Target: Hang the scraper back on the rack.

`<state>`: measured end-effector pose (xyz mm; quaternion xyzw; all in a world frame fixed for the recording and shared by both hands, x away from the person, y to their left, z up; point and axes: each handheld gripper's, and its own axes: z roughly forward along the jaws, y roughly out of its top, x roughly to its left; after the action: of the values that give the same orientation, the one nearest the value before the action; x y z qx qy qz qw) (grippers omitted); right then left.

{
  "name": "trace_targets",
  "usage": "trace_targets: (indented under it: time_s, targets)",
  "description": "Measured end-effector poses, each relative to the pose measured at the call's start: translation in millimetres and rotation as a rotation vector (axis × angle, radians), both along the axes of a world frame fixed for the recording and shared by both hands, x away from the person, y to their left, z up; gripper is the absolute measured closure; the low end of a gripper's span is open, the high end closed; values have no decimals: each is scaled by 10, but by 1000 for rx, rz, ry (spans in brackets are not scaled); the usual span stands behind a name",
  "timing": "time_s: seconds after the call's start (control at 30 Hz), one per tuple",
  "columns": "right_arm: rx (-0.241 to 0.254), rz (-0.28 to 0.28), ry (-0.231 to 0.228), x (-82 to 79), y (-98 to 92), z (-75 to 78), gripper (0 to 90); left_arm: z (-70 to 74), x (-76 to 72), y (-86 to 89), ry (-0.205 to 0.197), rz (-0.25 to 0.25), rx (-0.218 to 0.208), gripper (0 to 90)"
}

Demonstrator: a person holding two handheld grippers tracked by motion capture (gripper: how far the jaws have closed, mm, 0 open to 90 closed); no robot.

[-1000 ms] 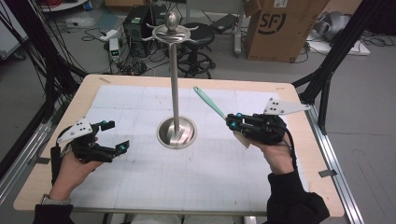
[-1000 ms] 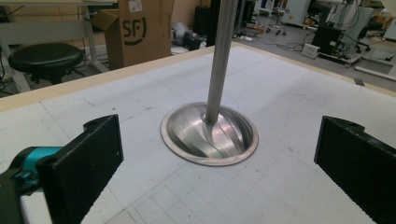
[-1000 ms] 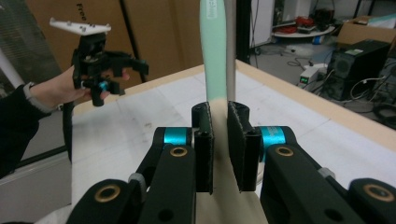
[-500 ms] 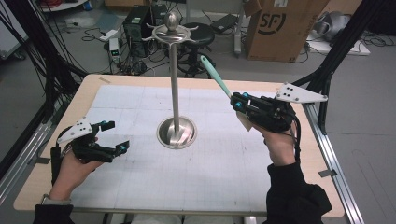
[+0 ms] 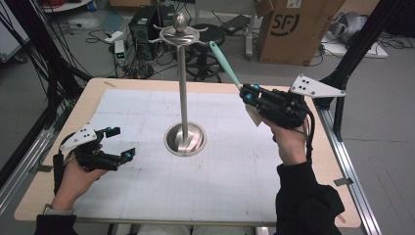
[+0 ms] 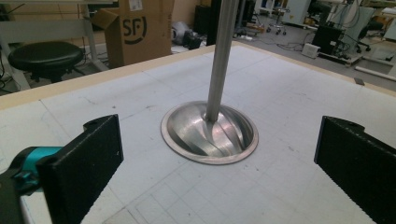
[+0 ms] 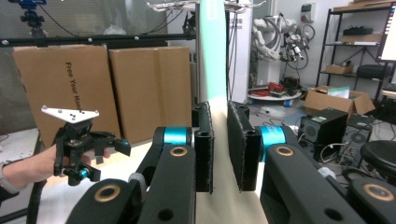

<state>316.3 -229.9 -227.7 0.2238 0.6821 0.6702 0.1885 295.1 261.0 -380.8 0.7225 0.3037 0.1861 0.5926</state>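
We identify the held thing as a long utensil with a slim turquoise handle (image 5: pixel 225 65) and a pale beige flat end (image 5: pixel 253 115), probably a spatula. In the high view its long axis runs diagonally: the turquoise end points up and away from us, toward the top of the tall polished steel stand (image 5: pixel 181 93), and the beige end points down toward the table just under the gripper. The handle tip lies near the stand's hooked crown (image 5: pixel 180 33) but apart from it; we cannot tell the gap in depth.

The right gripper (image 5: pixel 247 94) grips the utensil at the joint between handle and beige end. In the right gripper view its two black pads (image 7: pixel 203 147) stand narrow and press on the utensil from both sides, with the turquoise handle (image 7: pixel 212 51) rising straight up between them. The right hand (image 5: pixel 288 142) is raised above the right part of the light wooden table (image 5: pixel 313 196), forearm coming up from the bottom edge, and the gripper points left and away.

The left gripper (image 5: pixel 117 144) rests low over the white gridded mat (image 5: pixel 220 186) at the left, held by the left hand (image 5: pixel 73 174). In the left gripper view its jaws stand wide apart and hold nothing, and they aim at the stand's round dished base (image 6: pixel 209 133).
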Motion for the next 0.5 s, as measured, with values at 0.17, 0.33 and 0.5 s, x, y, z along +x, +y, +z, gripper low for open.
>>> trace_targets:
  time_s: [0.17, 0.33, 0.5]
  targets:
    - [3, 9, 7, 39, 21, 4, 813, -14, -2, 0, 5, -1, 0, 17]
    - [0, 10, 12, 77, 39, 2, 813, -31, -3, 16, 10, 4, 0, 17]
    - [1, 10, 19, 109, 68, -17, 813, -28, -13, 35, 10, 8, -4, 17]
